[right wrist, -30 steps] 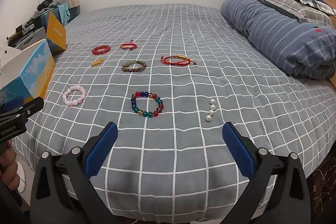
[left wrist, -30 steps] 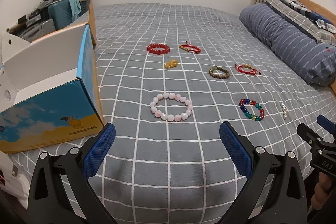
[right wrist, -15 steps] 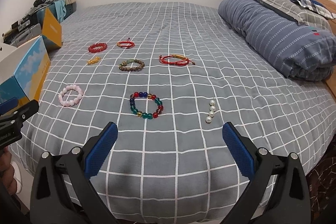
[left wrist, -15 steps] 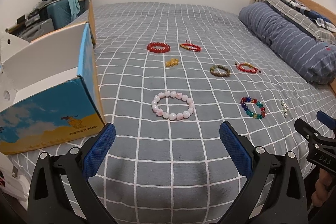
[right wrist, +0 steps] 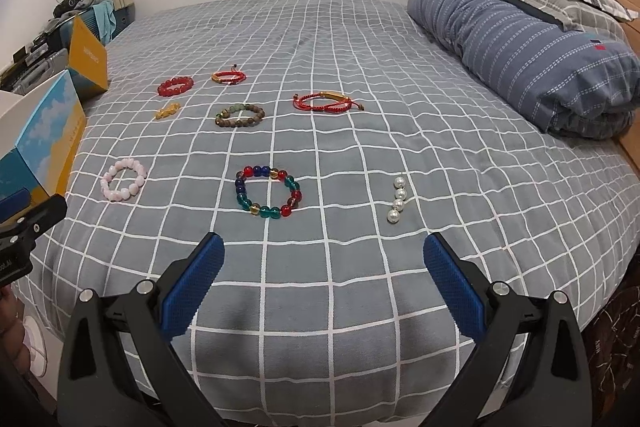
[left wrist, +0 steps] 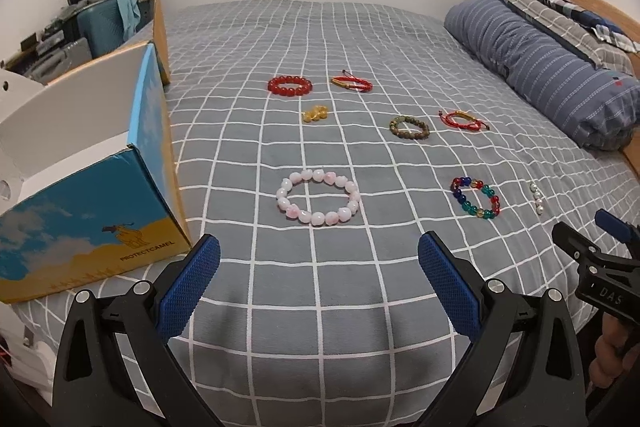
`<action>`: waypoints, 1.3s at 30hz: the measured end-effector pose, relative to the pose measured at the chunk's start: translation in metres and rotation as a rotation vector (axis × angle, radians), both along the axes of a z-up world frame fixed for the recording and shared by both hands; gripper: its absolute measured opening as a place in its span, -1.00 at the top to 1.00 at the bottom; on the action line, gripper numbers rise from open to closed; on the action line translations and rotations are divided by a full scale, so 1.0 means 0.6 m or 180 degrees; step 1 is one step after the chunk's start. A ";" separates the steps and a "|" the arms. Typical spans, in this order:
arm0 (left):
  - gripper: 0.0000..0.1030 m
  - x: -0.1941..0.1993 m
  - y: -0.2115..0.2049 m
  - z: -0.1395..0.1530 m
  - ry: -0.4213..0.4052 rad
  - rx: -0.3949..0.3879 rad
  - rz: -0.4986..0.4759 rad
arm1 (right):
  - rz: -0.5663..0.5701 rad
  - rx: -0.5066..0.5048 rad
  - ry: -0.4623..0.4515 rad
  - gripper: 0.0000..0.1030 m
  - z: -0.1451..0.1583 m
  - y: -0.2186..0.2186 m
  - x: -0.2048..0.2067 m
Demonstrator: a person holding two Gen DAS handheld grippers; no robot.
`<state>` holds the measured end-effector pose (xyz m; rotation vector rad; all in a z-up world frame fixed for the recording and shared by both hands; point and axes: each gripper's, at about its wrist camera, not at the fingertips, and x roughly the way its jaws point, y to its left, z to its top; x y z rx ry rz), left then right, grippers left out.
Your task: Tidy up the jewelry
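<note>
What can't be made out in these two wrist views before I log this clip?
- Inside of the open box: left wrist view, hidden by its own walls and cut off by the frame edge; whether it holds anything is unknown.
- Small yellow piece: too small in both views to identify.
- Pearl piece: whether strung or loose, too small to tell.
- Clutter by the lamp: distorted at the edge.

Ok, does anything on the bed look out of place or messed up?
Nothing is spilled or broken. The bracelets lie flat and apart on the bedspread. Only the pearl piece and the small yellow piece differ: neither forms a ring. Both grippers hang open, empty.
</note>
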<state>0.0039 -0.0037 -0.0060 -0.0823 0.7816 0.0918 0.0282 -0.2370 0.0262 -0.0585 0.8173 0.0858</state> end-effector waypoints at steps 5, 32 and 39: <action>-0.89 0.002 -0.002 -0.008 0.0079 -0.0016 -0.0064 | 0.0017 -0.0013 -0.0017 -0.86 0.002 0.002 -0.002; -0.89 0.001 -0.001 -0.002 0.0049 0.0032 -0.0012 | 0.0022 -0.0021 0.0009 -0.86 0.000 0.005 -0.004; -0.89 0.024 -0.003 0.002 0.0106 0.0014 -0.0101 | 0.0057 0.0044 -0.0051 -0.86 0.016 0.000 -0.003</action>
